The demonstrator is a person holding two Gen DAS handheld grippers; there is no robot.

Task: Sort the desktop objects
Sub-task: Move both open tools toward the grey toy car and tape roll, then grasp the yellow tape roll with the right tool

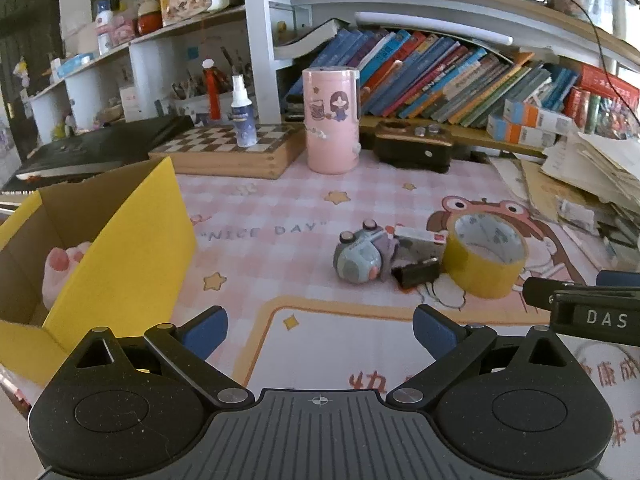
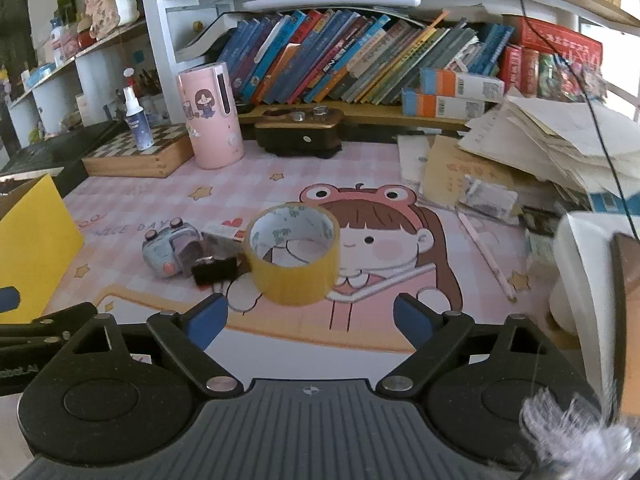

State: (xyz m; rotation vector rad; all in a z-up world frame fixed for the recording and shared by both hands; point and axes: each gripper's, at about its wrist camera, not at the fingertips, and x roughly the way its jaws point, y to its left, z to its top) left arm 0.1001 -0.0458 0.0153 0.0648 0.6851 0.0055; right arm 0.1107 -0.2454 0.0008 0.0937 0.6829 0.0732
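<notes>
A yellow tape roll (image 2: pixel 294 254) stands on the pink desk mat, just ahead of my open, empty right gripper (image 2: pixel 310 320). The roll also shows in the left wrist view (image 1: pixel 484 256). Left of it lie a black binder clip (image 2: pixel 214 270), a small card (image 2: pixel 224 236) and a grey-blue toy camera (image 2: pixel 170 252), which the left wrist view also shows (image 1: pixel 360 258). My left gripper (image 1: pixel 320 330) is open and empty, beside a yellow cardboard box (image 1: pixel 120 248) that holds a pink paw-shaped toy (image 1: pixel 60 268).
A pink cylinder container (image 1: pixel 331 120), a chessboard box (image 1: pixel 224 148) with a spray bottle (image 1: pixel 243 114), and a black box (image 1: pixel 414 146) stand at the back. Paper stacks (image 2: pixel 552 152) fill the right side. A pencil (image 2: pixel 484 256) lies on the mat. Books line the shelf.
</notes>
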